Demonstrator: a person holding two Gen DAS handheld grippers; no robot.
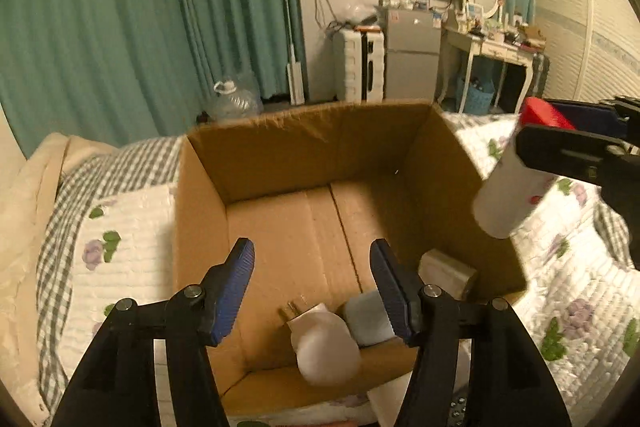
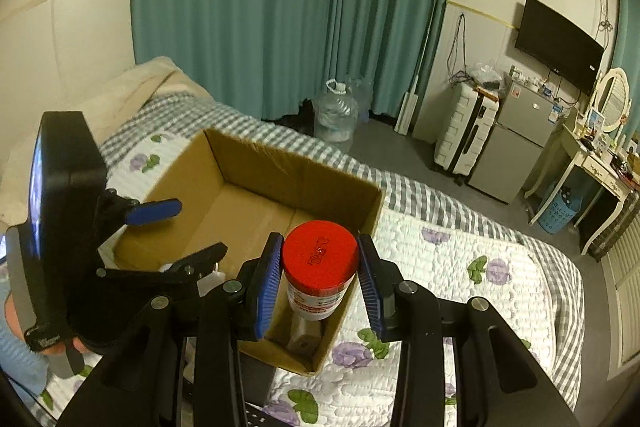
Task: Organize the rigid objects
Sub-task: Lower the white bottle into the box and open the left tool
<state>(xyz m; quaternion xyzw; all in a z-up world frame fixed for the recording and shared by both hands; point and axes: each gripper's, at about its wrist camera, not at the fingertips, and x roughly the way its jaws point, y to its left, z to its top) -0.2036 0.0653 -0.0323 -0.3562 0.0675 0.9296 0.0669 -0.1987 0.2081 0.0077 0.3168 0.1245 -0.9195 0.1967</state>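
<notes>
The right gripper point(image 2: 319, 281) is clamped on a white cylindrical canister point(image 2: 318, 281) with a bright red lid, blue pads pressing either side just under the cap, and it hangs over the near right corner of the open cardboard box point(image 2: 256, 155) that sits on the flowered quilt point(image 2: 460, 267). A red-and-white printed label wraps the body, and there is raised lettering on the lid, too small to read. From the right wrist view the lid faces the lens, so the long axis runs roughly away from the camera, down toward the box. The left wrist view tells the tilt better: the canister point(image 1: 508, 187) leans, red cap up and to the right, pale base down and to the left, beside the box's right wall point(image 1: 452, 163). That view alone shows what lies inside the box: a white plug adapter point(image 1: 320, 339) with metal prongs, a pale blue-grey block point(image 1: 366, 319) touching it, and a small whitish box point(image 1: 448, 273) against the right wall. The left gripper point(image 1: 312, 287) hovers over the box's near end, jaws spread wide and holding nothing. In the right wrist view that left gripper point(image 2: 176, 231) shows from the side, at the box's left.
</notes>
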